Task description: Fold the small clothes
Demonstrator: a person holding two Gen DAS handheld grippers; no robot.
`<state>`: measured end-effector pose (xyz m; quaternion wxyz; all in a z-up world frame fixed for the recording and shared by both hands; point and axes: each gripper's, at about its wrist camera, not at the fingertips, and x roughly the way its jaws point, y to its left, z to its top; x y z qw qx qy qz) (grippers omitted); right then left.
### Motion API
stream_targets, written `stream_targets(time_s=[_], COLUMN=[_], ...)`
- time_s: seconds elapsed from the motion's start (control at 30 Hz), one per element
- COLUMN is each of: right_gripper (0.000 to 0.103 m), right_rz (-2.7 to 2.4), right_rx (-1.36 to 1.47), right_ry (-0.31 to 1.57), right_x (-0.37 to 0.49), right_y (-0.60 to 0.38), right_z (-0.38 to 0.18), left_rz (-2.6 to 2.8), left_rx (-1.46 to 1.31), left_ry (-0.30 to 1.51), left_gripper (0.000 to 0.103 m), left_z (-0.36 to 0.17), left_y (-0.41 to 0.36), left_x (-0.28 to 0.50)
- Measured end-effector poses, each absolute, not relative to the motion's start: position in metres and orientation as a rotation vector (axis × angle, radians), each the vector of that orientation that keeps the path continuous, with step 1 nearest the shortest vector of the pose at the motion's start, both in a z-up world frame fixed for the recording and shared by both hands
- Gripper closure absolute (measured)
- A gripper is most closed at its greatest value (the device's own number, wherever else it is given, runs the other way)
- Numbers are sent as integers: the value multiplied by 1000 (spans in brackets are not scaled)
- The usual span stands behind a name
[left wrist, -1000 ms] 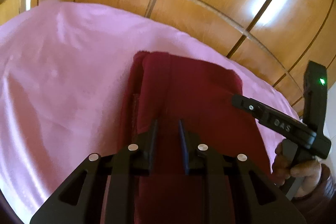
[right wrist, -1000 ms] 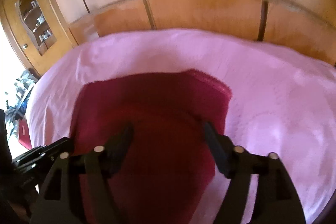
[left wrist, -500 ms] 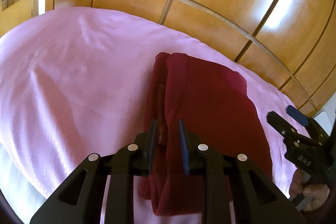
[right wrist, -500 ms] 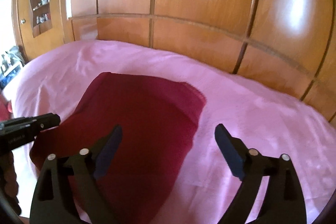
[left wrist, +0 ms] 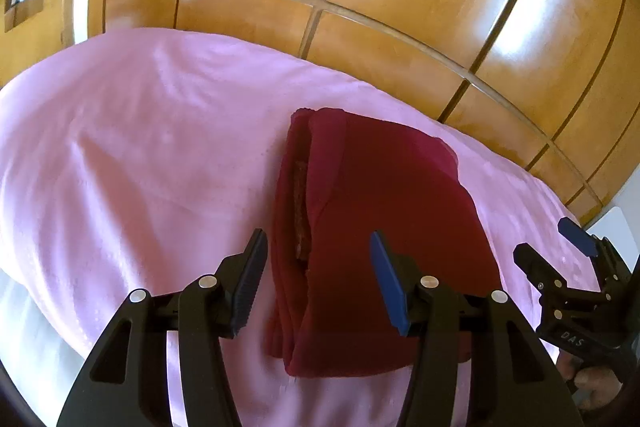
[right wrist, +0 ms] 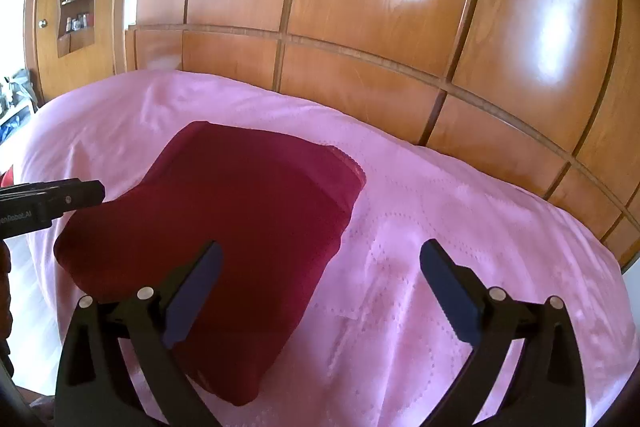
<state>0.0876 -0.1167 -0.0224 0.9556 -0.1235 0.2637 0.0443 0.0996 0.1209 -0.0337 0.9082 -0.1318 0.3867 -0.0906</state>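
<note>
Both tongs, left (left wrist: 316,279) and right (right wrist: 320,287), opening, empty, over folded maroon garment (left wrist: 384,227).

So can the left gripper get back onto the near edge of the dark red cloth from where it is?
Probably yes. The left gripper hangs just above the dark red cloth on the pink bedspread, jaws opening with nothing pinched between them. The right gripper is off to the side, so nothing blocks it.

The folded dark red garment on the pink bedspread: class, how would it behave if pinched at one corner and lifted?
The dark red garment is thin layered cloth, so it would probably sag and unfold. It looks light. Pushed, it would likely bunch on the soft pink bedspread.
</note>
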Motion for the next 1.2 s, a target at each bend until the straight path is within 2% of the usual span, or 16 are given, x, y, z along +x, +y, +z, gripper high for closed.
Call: stream_targets(time_s=[0.77, 0.87, 1.17, 1.2], right_gripper=[3, 3, 3, 3], right_rz=[135, 140, 213, 241], right_rx=[-298, -304, -234, -207], right_ry=[579, 602, 699, 707], right_x=[91, 93, 108, 110], right_y=[-98, -95, -103, -108], right_z=[-34, -42, -66, -65], left_rz=[-197, -199, -220, -228], left_rx=[-281, -282, -262, -259], left_ry=[823, 820, 854, 862], left_gripper=[51, 42, 41, 35], left_z=[-41, -41, -51, -52], left_y=[132, 132, 133, 134], left_x=[104, 104, 116, 118])
